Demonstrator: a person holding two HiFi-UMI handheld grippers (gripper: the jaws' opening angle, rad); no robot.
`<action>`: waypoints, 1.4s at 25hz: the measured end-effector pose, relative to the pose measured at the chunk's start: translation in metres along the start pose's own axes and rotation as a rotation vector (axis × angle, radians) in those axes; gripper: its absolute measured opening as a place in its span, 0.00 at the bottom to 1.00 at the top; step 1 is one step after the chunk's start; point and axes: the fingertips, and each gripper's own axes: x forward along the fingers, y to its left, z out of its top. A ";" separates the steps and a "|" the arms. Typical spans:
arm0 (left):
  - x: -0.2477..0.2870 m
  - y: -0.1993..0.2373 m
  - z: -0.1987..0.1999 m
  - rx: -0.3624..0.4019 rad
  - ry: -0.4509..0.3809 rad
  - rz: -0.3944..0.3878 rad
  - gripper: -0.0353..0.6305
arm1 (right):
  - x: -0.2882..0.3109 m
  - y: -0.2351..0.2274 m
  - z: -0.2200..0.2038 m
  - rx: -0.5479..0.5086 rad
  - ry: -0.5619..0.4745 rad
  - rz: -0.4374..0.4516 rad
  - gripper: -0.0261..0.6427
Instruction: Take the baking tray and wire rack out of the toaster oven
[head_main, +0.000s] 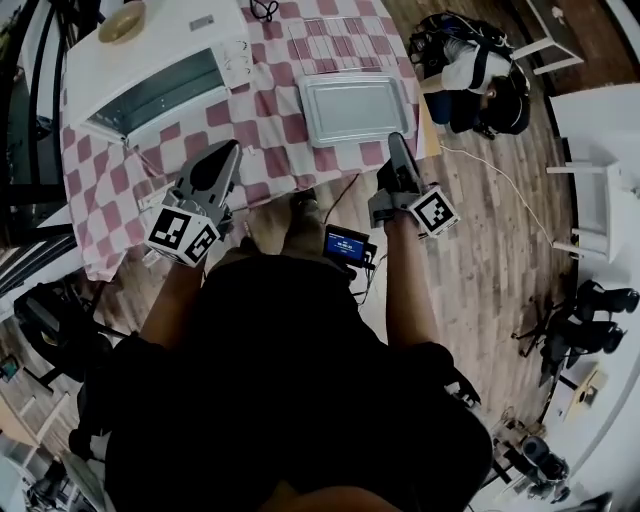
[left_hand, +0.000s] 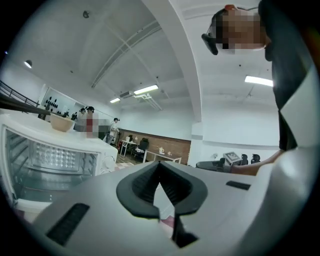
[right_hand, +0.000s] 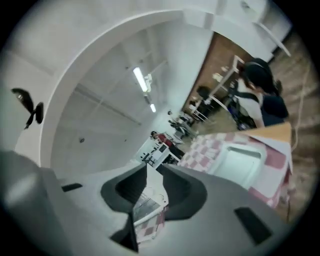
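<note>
The white toaster oven (head_main: 150, 85) stands at the far left of the checkered table with its front open; in the left gripper view the oven (left_hand: 50, 155) fills the left side. The silver baking tray (head_main: 355, 108) lies flat on the cloth at the right, also seen as the tray (right_hand: 240, 160). Beyond it a thin wire rack (head_main: 335, 45) seems to lie on the cloth. My left gripper (head_main: 232, 150) (left_hand: 159, 167) hangs off the table's near edge, shut on nothing. My right gripper (head_main: 395, 140) (right_hand: 149, 172) is just short of the tray, slightly open and empty.
A tan bowl (head_main: 122, 22) sits on top of the oven. A seated person (head_main: 480, 85) is past the table's right corner, with white furniture (head_main: 590, 200) further right. A thin cable (head_main: 500, 175) runs over the wooden floor.
</note>
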 end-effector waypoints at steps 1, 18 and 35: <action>-0.013 -0.001 0.006 0.009 -0.011 -0.004 0.04 | -0.003 0.031 0.004 -0.094 -0.026 0.046 0.19; -0.152 -0.008 0.051 0.067 -0.126 0.078 0.04 | -0.047 0.251 -0.077 -0.836 -0.086 0.211 0.17; -0.220 -0.144 -0.022 0.061 -0.039 0.205 0.04 | -0.192 0.194 -0.137 -0.745 0.102 0.218 0.11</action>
